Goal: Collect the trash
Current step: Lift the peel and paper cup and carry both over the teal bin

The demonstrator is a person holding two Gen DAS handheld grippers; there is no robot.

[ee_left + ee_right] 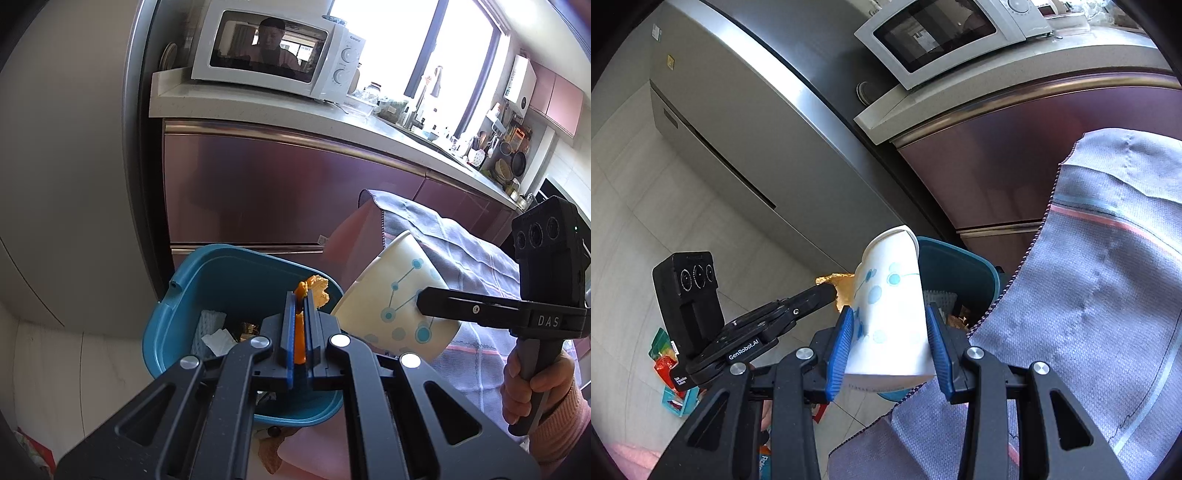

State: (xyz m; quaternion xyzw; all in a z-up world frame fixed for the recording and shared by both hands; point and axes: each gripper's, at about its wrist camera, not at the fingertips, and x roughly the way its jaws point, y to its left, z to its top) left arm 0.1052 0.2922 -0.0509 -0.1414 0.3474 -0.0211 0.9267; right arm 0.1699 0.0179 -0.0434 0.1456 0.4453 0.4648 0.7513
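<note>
My left gripper [301, 301] is shut on an orange peel [317, 291] and holds it above the teal trash bin [166, 325]. The bin holds white paper and other scraps. My right gripper [888, 321] is shut on a white paper cup with blue dots [888, 302], held tilted beside the bin's right rim [960, 254]. The cup [399, 291] and the right gripper [424, 301] also show in the left wrist view. The left gripper [831, 291] with the peel [842, 286] shows in the right wrist view.
A grey checked cloth [461, 251] hangs over a table edge at right, close to the bin. Purple cabinets [277, 184] with a microwave [273, 48] on the counter stand behind. A grey fridge [738, 129] is at left. Colourful wrappers [668, 365] lie on the tiled floor.
</note>
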